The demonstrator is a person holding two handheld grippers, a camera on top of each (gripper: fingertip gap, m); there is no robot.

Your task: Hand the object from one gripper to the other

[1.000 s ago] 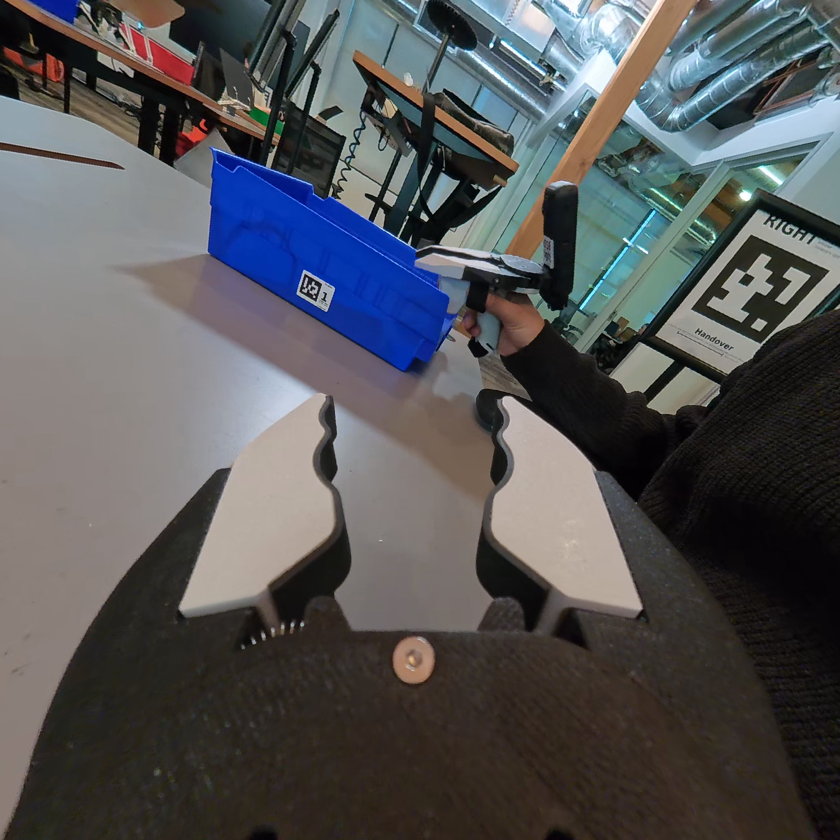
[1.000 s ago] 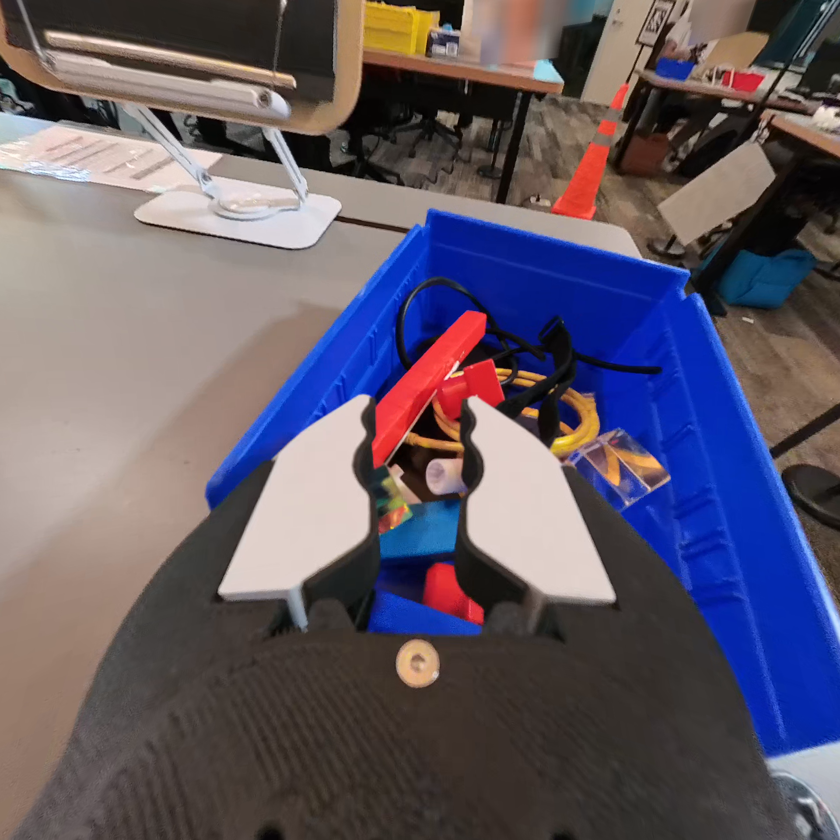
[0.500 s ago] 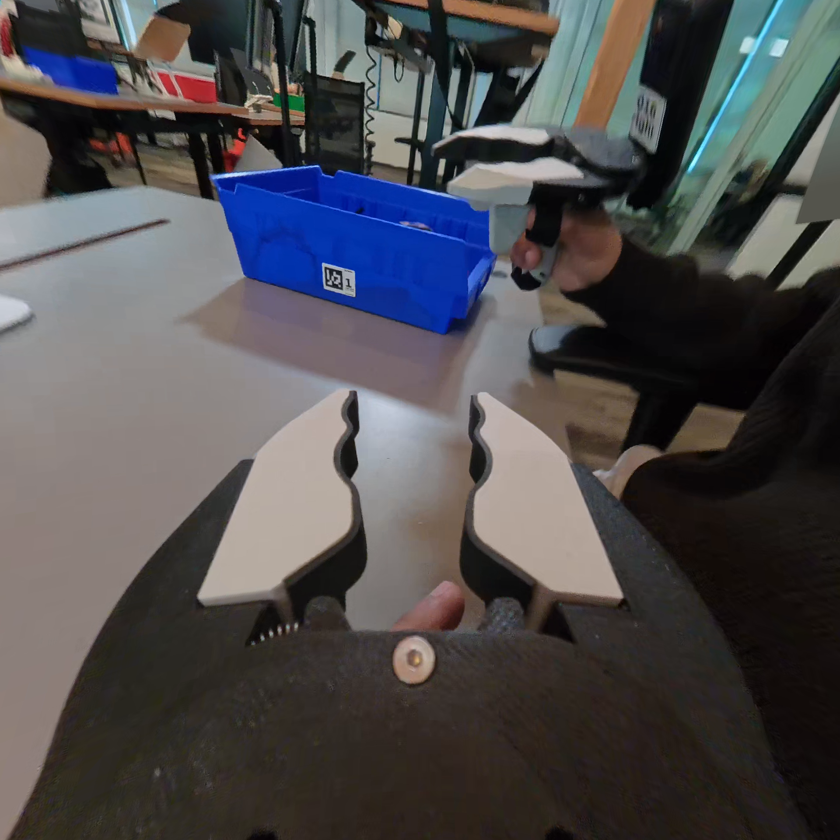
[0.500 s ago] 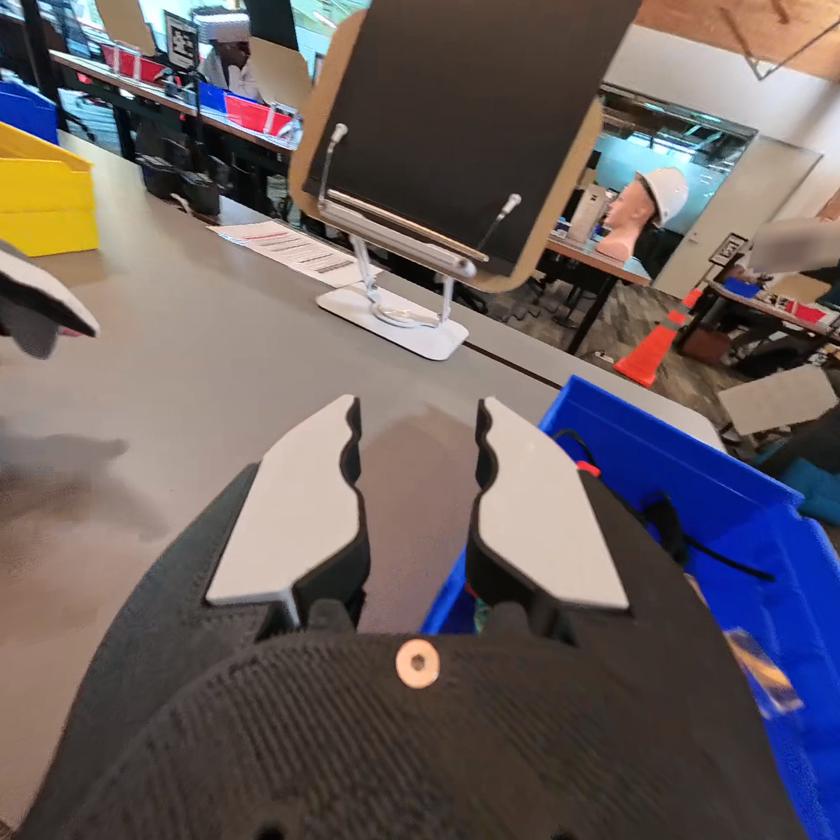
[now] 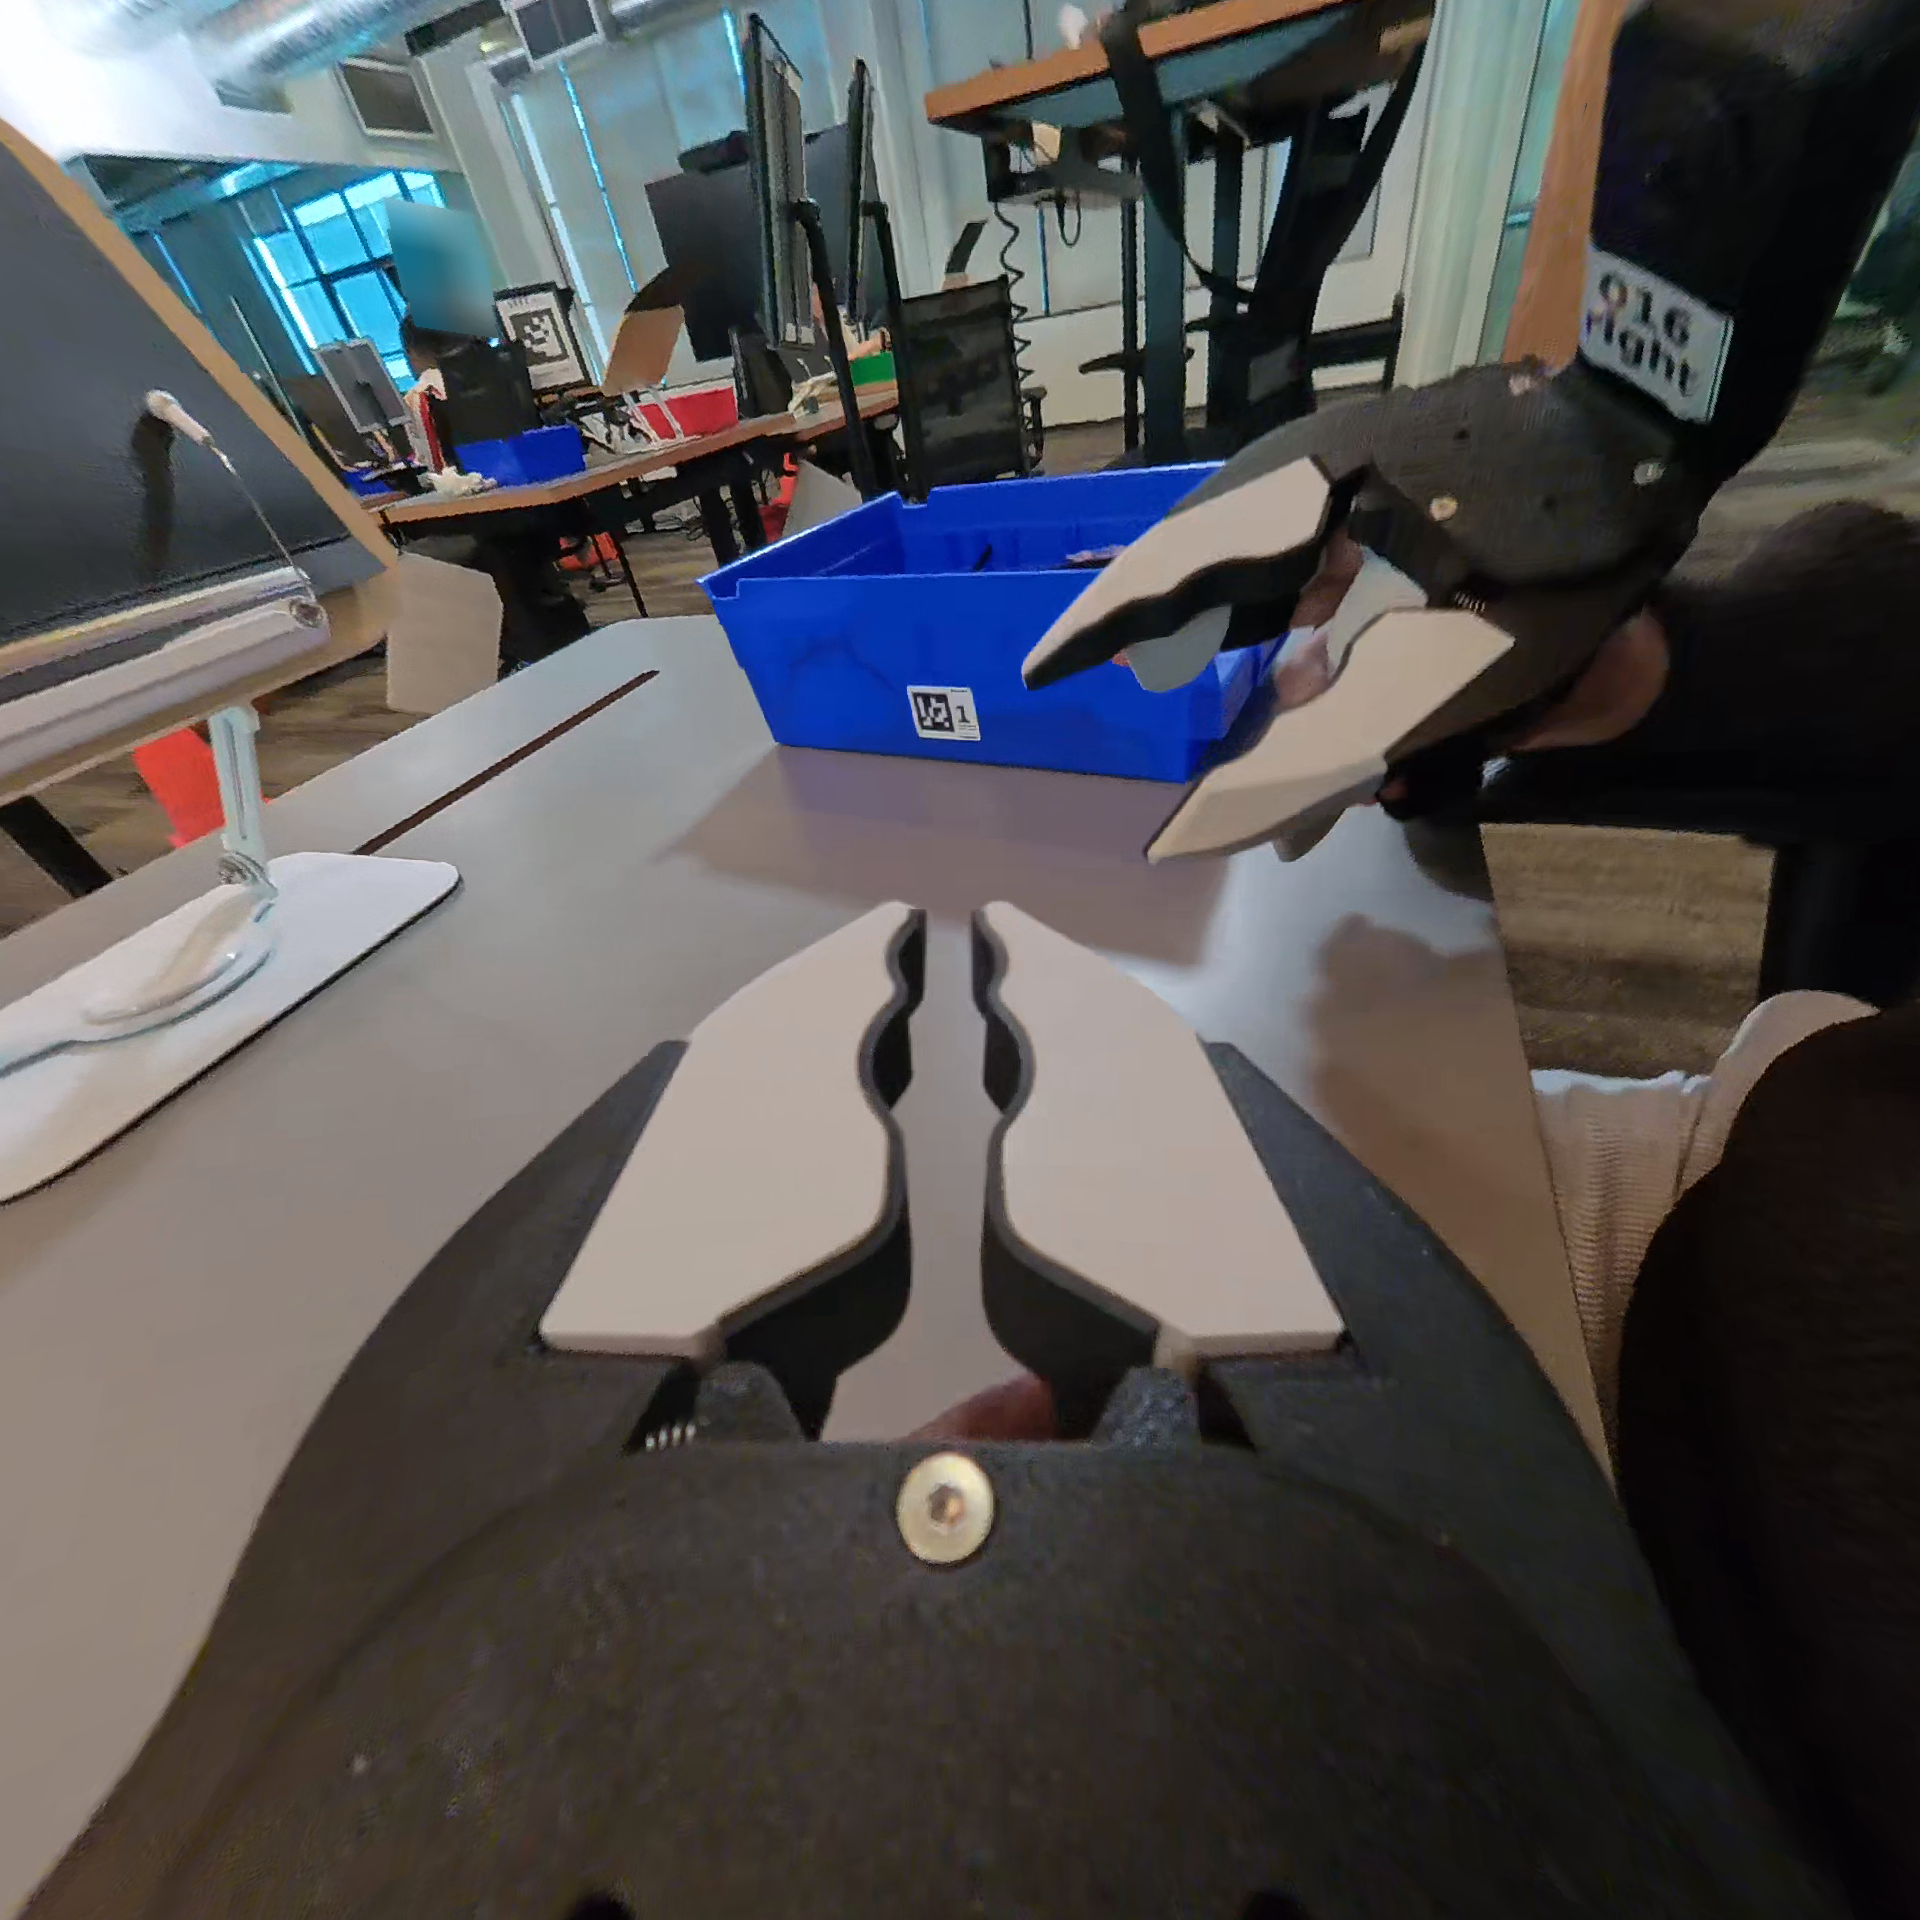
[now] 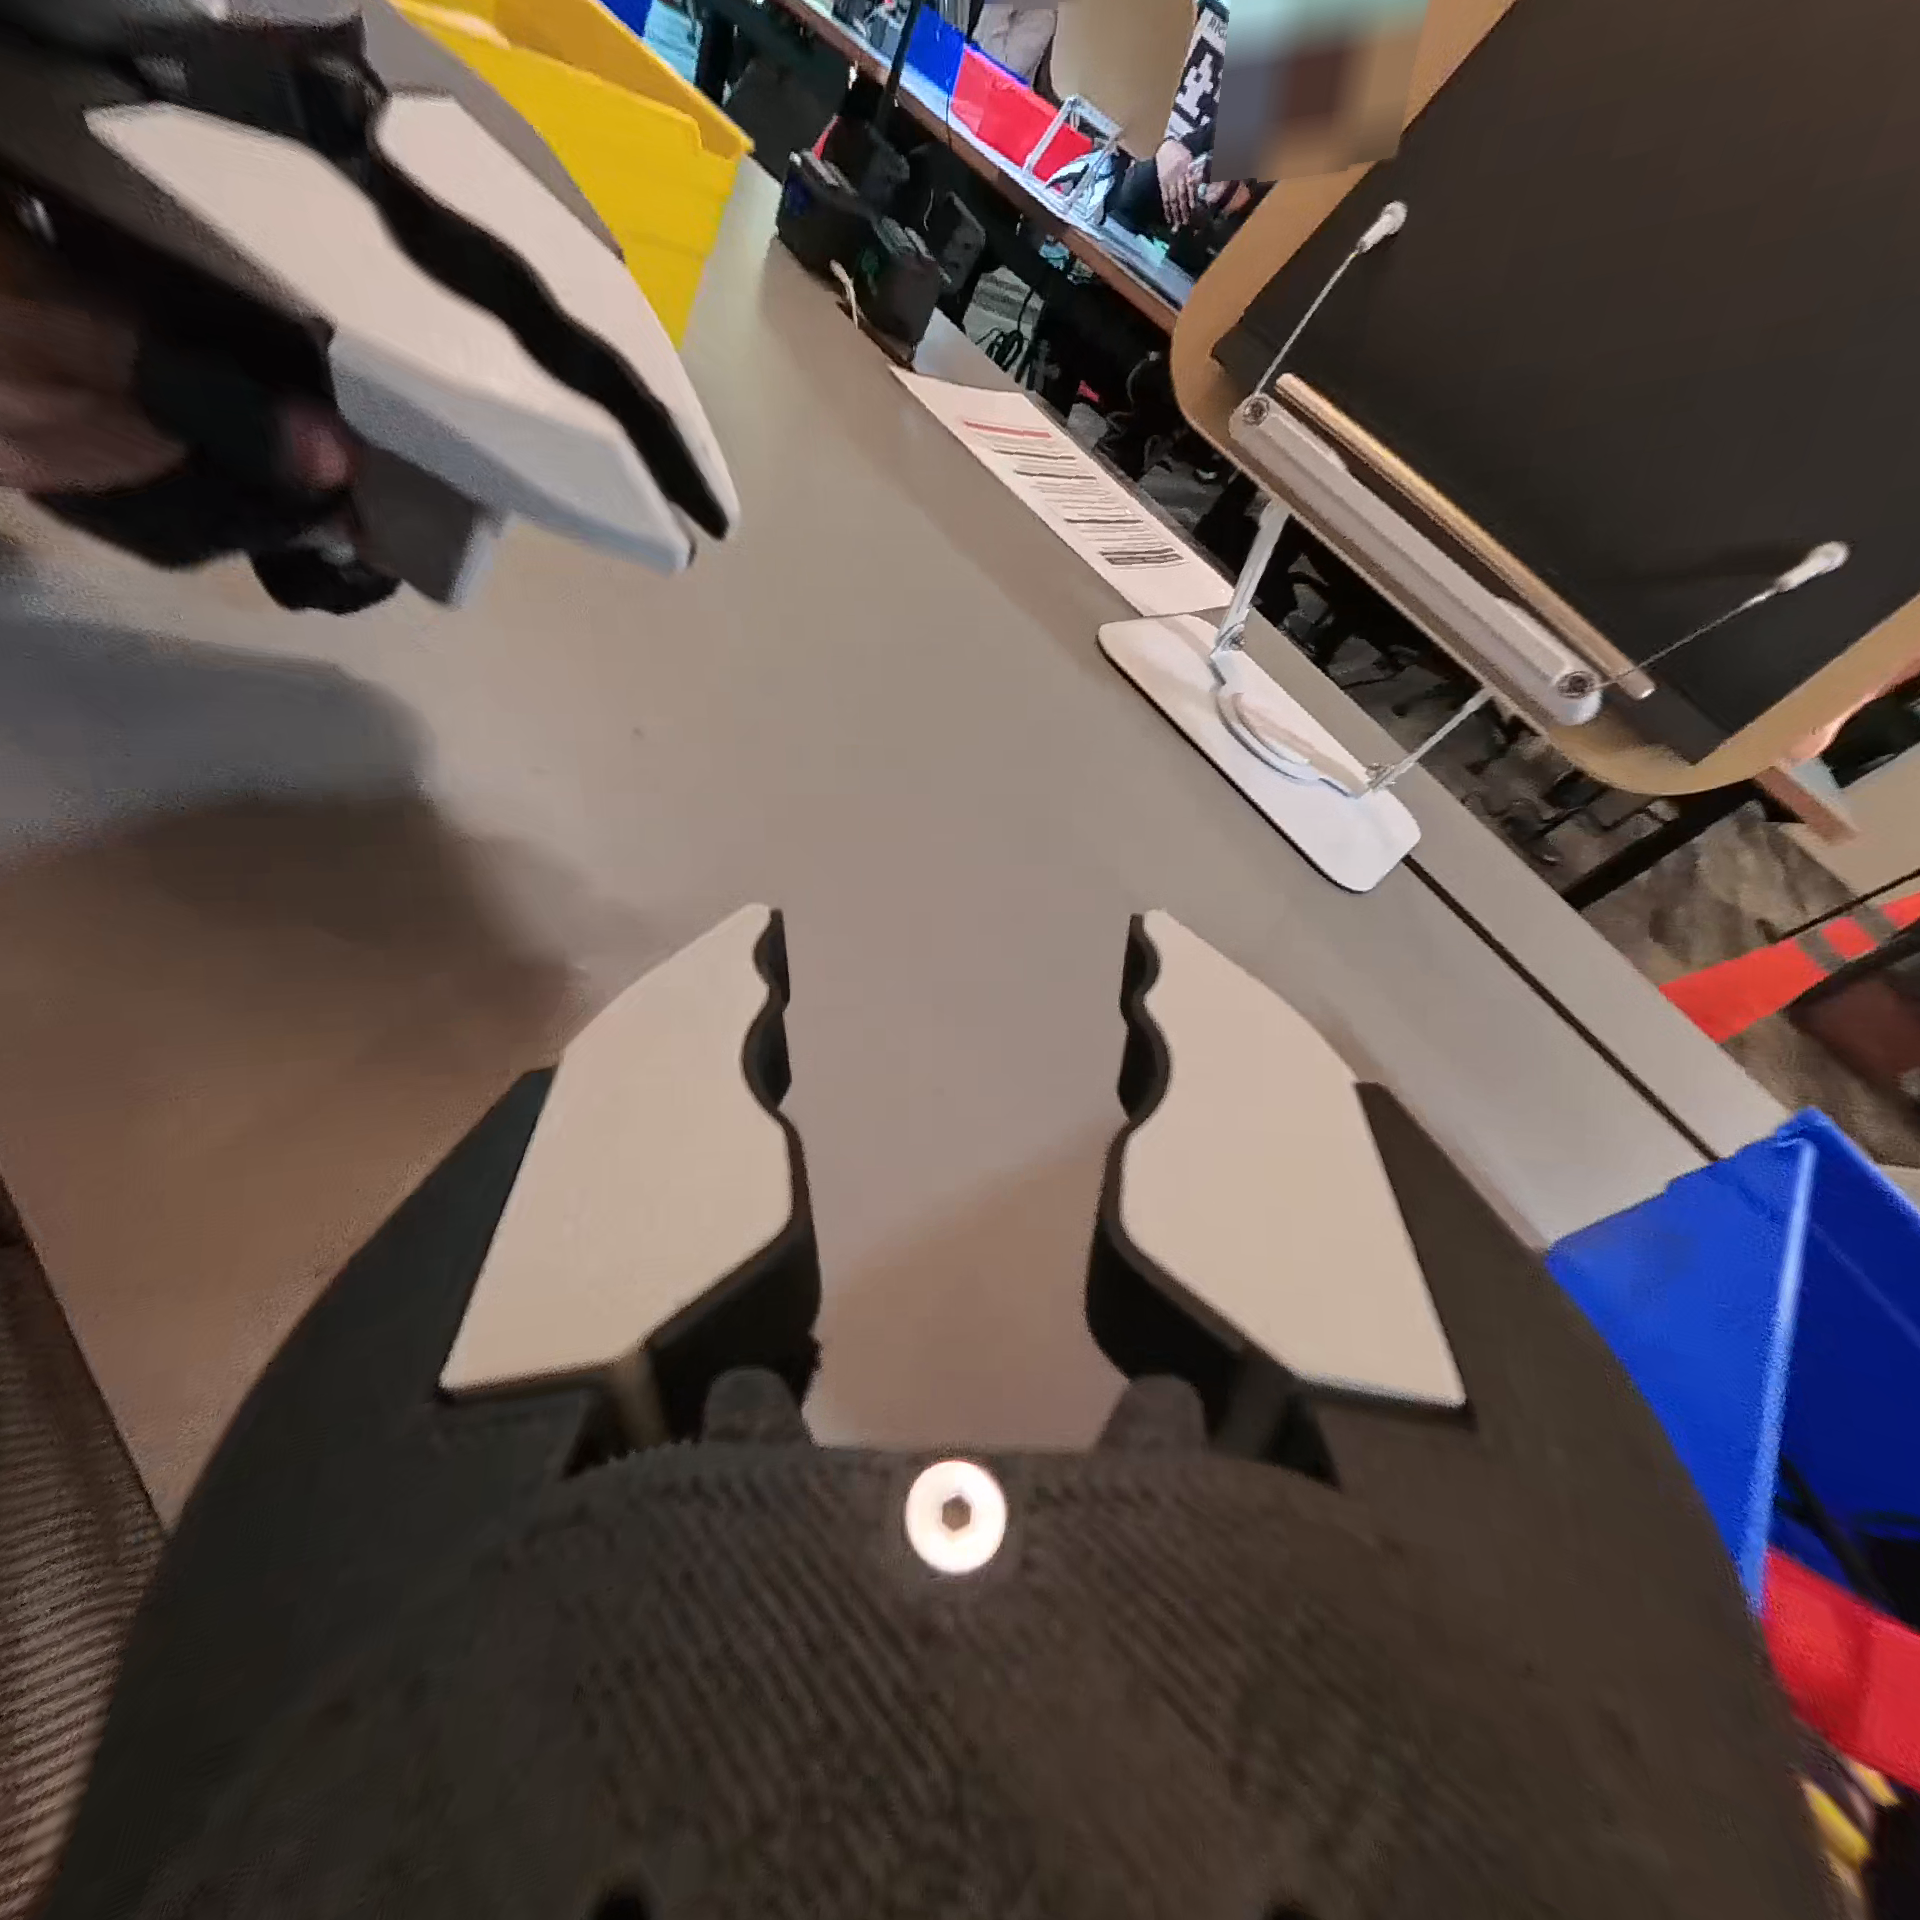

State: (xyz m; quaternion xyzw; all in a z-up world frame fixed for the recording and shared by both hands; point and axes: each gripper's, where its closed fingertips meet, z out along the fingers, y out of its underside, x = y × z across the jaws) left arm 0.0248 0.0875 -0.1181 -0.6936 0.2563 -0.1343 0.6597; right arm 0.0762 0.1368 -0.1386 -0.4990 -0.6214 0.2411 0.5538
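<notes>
My left gripper (image 5: 948, 916) hovers low over the grey table (image 5: 468, 1039) with its jaws almost touching and nothing between them. It also shows at the upper left of the right wrist view (image 6: 698, 540), jaws together. My right gripper (image 6: 951, 920) is wide open and empty. It shows in the left wrist view (image 5: 1099, 765) at the upper right, raised and pointing toward the left gripper. Neither gripper holds an object. The blue bin (image 5: 883, 644) stands behind the right gripper. Its corner (image 6: 1683, 1309) shows with a red item (image 6: 1839, 1662) inside.
A dark board on a metal stand with a white base (image 5: 208, 935) stands at the left of the table, also in the right wrist view (image 6: 1299, 769). A printed sheet (image 6: 1070, 488) and a yellow bin (image 6: 644, 156) lie farther off. A person's dark sleeve (image 5: 1787, 1351) is on the right. Left tips to right tips: about 8 cm. The left gripper is farther from the red item (image 6: 1839, 1662), some 35 cm, than the right, some 25 cm.
My left gripper's jaws have closed from wide open to nearly touching. My right gripper has swung away from the blue bin toward the left gripper and opened wider.
</notes>
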